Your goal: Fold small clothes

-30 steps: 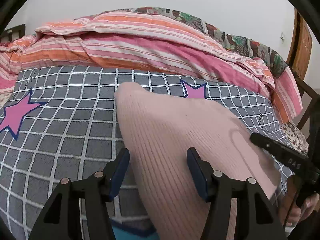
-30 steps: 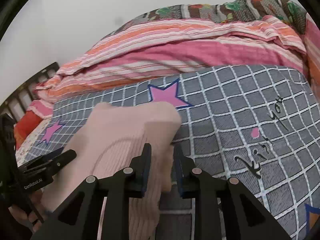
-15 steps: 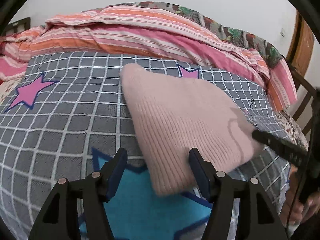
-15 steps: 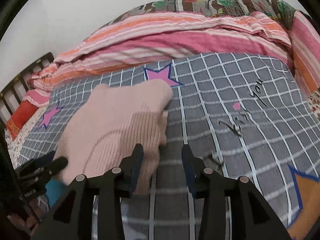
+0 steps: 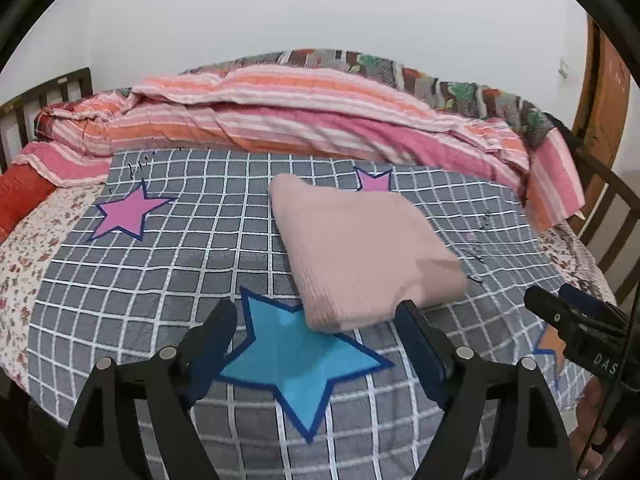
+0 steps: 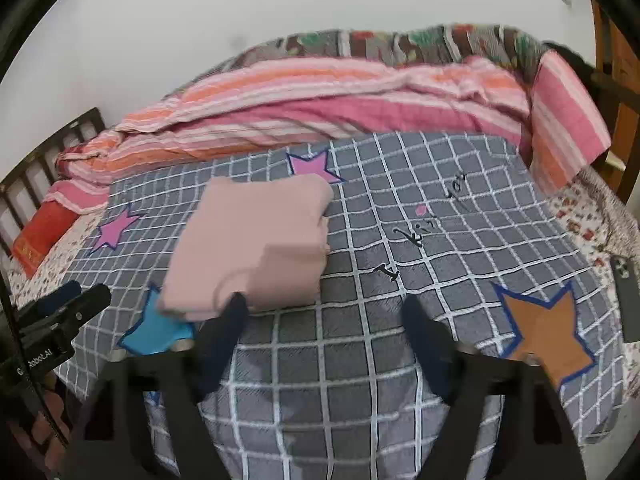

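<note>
A folded pink ribbed knit garment (image 5: 356,248) lies flat on the grey checked bedspread (image 5: 160,264), also in the right wrist view (image 6: 256,244). My left gripper (image 5: 316,340) is open and empty, held back from the garment's near edge. My right gripper (image 6: 324,320) is open and empty, just off the garment's near right corner. The right gripper also shows at the right edge of the left wrist view (image 5: 576,316). The left gripper shows at the left edge of the right wrist view (image 6: 64,312).
A rumpled pink and orange striped quilt (image 5: 288,124) lies along the back of the bed. Dark wooden rails (image 5: 48,96) stand at the left and a wooden frame (image 5: 604,92) at the right. A dark phone (image 6: 628,300) lies at the bed's right edge.
Both grippers pulled back and up from the garment. The right gripper, shut on the garment's edge a second ago, opened wide and let it go. The garment now lies folded flat.
</note>
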Demonstrator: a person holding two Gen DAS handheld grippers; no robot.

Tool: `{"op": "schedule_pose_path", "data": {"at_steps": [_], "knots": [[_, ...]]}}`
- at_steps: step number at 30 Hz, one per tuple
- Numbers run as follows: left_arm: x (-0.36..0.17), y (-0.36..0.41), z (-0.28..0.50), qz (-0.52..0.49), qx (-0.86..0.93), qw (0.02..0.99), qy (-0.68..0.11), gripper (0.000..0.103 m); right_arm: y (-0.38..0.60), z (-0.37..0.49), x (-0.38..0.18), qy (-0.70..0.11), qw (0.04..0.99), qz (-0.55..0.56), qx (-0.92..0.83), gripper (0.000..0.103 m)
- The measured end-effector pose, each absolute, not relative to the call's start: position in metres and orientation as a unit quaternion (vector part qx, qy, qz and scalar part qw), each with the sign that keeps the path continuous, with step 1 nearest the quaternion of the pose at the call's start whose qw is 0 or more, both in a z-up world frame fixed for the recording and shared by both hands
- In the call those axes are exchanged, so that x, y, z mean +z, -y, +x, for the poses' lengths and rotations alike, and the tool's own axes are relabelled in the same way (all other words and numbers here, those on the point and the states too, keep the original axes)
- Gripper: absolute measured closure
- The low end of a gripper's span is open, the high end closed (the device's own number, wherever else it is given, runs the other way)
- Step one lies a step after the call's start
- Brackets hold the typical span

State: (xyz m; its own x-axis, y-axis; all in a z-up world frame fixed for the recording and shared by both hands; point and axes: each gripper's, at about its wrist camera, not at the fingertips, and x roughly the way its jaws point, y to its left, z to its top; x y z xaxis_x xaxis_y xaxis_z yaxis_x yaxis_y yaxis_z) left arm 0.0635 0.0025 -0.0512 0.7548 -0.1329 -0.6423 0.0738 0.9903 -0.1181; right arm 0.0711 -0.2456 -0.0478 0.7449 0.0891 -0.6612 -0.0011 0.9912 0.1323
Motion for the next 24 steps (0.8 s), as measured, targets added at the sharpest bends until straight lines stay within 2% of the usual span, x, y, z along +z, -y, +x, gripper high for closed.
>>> {"op": "schedule_pose_path", "data": {"at_steps": [2,5,24], "knots": [[-0.044,-0.004,0.051,-0.037,-0.049,0.937,-0.344,0.022,0.242,0.055,-0.038,-0.346,0.936,0.056,0.022,0.007],[-0.034,-0.005,0.032,-0.029,-0.044,0.940,-0.337,0.022,0.242,0.039,-0.028,-0.339,0.939,0.059,0.018,0.005],[-0.017,-0.005,-0.023,-0.027,-0.044,0.950,-0.308,0.021,0.243,-0.017,-0.011,-0.316,0.948,0.044,-0.005,0.002]]}}
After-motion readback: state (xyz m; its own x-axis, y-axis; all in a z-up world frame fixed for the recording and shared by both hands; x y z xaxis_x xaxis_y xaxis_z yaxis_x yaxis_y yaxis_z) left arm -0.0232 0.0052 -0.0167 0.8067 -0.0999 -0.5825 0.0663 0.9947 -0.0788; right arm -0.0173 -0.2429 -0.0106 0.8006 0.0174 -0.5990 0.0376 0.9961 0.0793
